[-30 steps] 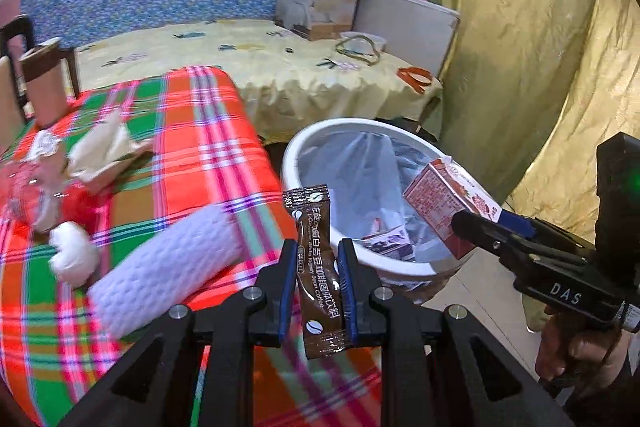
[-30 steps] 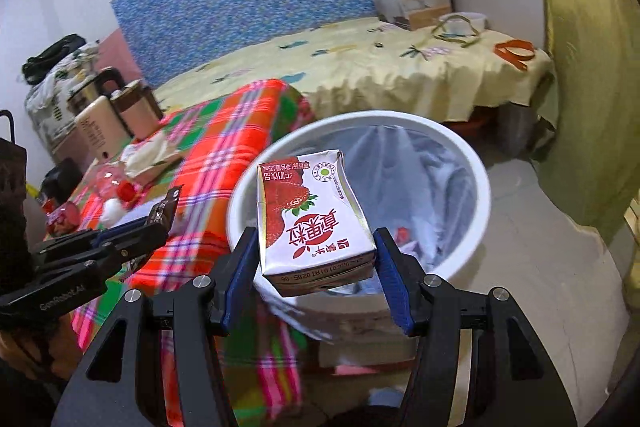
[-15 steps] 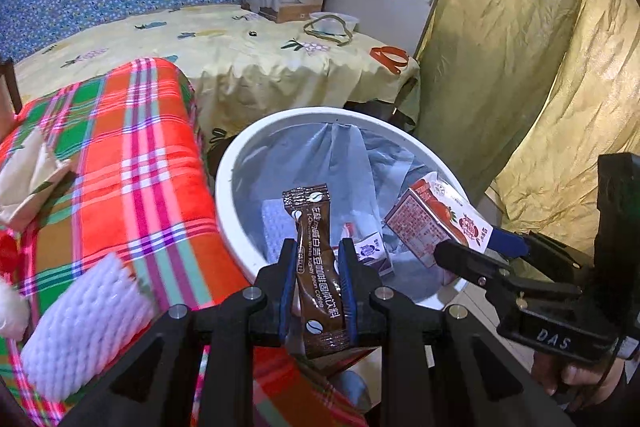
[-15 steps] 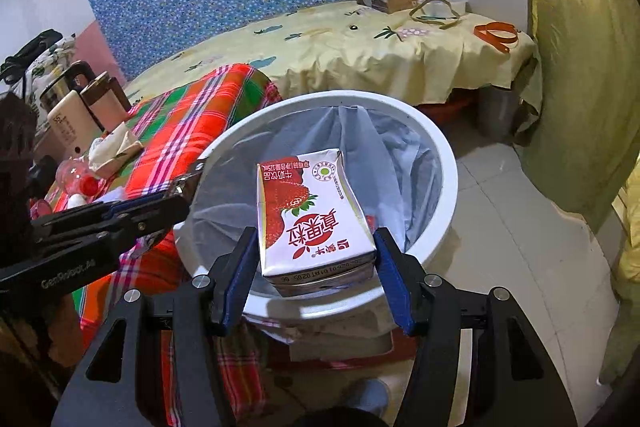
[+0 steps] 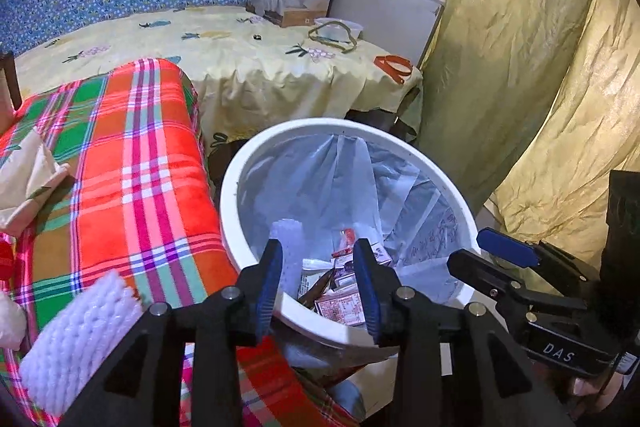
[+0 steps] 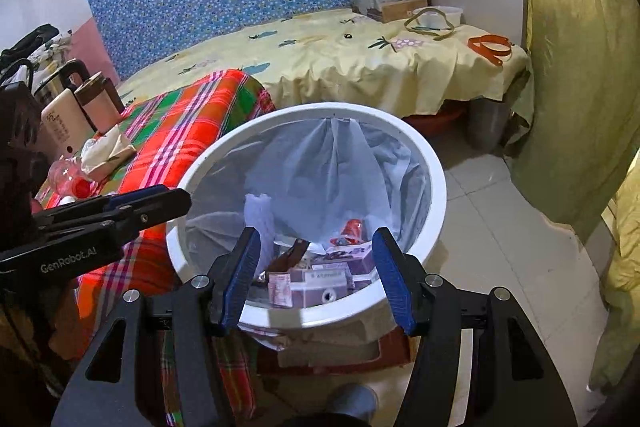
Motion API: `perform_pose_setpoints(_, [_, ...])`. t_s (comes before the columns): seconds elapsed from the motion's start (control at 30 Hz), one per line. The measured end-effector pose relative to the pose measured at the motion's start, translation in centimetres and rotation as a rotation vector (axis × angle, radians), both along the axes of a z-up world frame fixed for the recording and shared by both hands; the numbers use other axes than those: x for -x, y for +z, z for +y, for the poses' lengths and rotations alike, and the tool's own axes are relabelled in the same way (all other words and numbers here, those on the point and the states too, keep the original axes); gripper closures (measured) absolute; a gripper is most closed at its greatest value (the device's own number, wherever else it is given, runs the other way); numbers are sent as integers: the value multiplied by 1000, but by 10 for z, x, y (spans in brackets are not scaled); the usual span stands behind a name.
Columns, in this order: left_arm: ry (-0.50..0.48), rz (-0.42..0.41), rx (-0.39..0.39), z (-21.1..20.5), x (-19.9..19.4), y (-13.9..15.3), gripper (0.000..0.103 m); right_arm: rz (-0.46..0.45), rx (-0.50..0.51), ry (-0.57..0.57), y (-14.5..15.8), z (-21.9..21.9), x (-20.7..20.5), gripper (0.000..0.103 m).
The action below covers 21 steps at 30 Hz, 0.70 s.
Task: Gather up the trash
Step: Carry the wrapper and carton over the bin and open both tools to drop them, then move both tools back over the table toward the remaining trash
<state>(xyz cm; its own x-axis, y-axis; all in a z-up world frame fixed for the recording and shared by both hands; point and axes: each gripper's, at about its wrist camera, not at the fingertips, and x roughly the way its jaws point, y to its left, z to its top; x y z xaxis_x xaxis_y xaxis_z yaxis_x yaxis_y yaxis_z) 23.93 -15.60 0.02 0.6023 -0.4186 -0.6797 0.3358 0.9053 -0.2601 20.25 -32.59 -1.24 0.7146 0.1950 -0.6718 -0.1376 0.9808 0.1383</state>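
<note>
I see the bin at frame centre, cartons inside it, the blanket-covered table left, the curtain right.

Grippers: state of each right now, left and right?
Left gripper: jaws have just been opening, nothing between them, over the white bin.
Right gripper: open, empty, over the same bin.

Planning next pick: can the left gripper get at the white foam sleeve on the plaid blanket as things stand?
Probably yes. The left gripper is open and empty over the bin; the white foam sleeve lies uncovered on the plaid blanket just beside it, nothing between.
</note>
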Motion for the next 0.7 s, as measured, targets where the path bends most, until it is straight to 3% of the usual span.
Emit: perform_pose_setpoints(0.7, [106,-108,-19,47,77,28,65,-93,-44,71,27,30,49,43])
